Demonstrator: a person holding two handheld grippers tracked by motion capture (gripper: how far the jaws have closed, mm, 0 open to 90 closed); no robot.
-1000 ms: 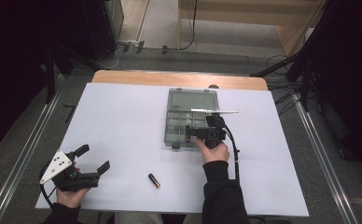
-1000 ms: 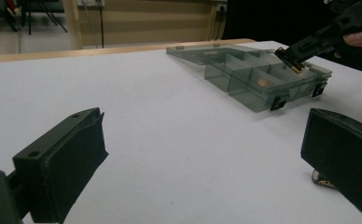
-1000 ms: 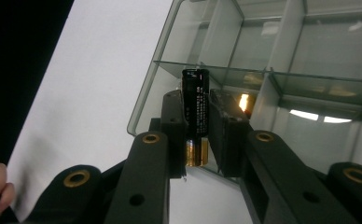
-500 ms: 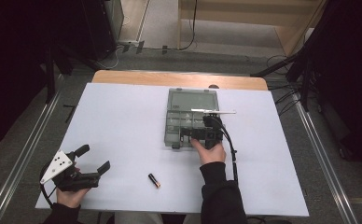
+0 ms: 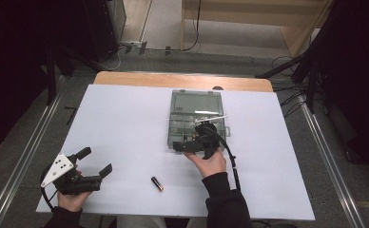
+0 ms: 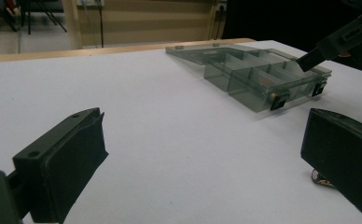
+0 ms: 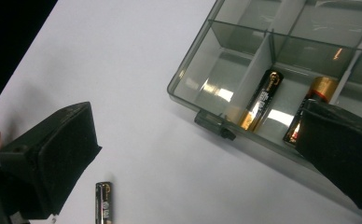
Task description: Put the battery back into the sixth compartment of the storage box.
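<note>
White table sheet (image 5: 125, 118), dark room around. High view: loose battery (image 5: 157, 183) is seen between the hands, nearer the right gripper (image 5: 195, 142), held over the organizer box (image 5: 195, 102) near edge. Left gripper (image 6: 202, 154) view: jaws wide apart, nothing held. Right gripper view: jaws wide, empty; two batteries (image 7: 262, 99) lie in one compartment; the loose one lies lengthwise toward the camera.
</note>
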